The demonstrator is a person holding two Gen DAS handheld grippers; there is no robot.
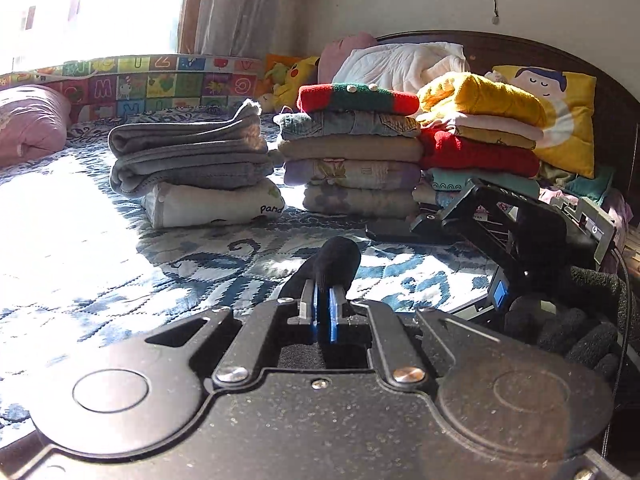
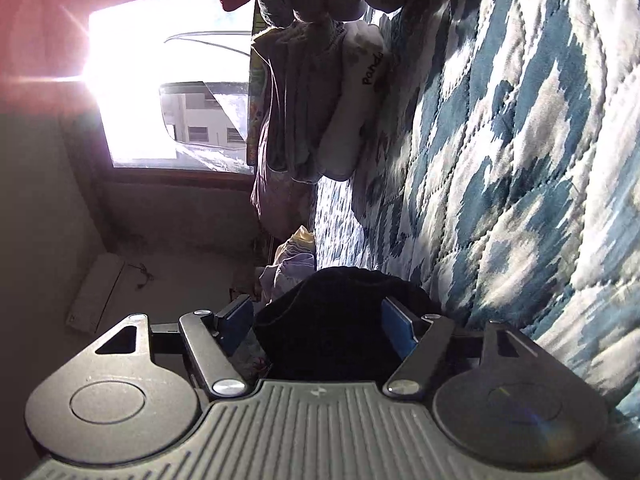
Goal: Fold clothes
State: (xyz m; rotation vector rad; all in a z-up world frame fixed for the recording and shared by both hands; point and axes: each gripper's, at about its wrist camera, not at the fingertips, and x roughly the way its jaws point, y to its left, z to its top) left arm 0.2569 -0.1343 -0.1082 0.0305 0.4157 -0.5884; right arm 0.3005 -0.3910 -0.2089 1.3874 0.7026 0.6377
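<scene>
While the left gripper (image 1: 323, 304) pinches a black garment (image 1: 328, 268) between its blue pads (nearly closed), the right gripper (image 2: 318, 330) sits with jaws spread, black cloth bunched between them, not clamped; garment lies low on the blue-white quilt (image 1: 224, 264), folded clothing stacks (image 1: 352, 160) behind, near the headboard (image 1: 600, 80)

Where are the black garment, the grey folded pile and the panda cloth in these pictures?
black garment (image 1: 336, 256): left wrist view, rounded end beyond the tongs.
grey folded pile (image 1: 188, 152): left wrist view, front folds of the stack.
panda cloth (image 1: 212, 206): left wrist view, white front face, under the grey pile.
</scene>
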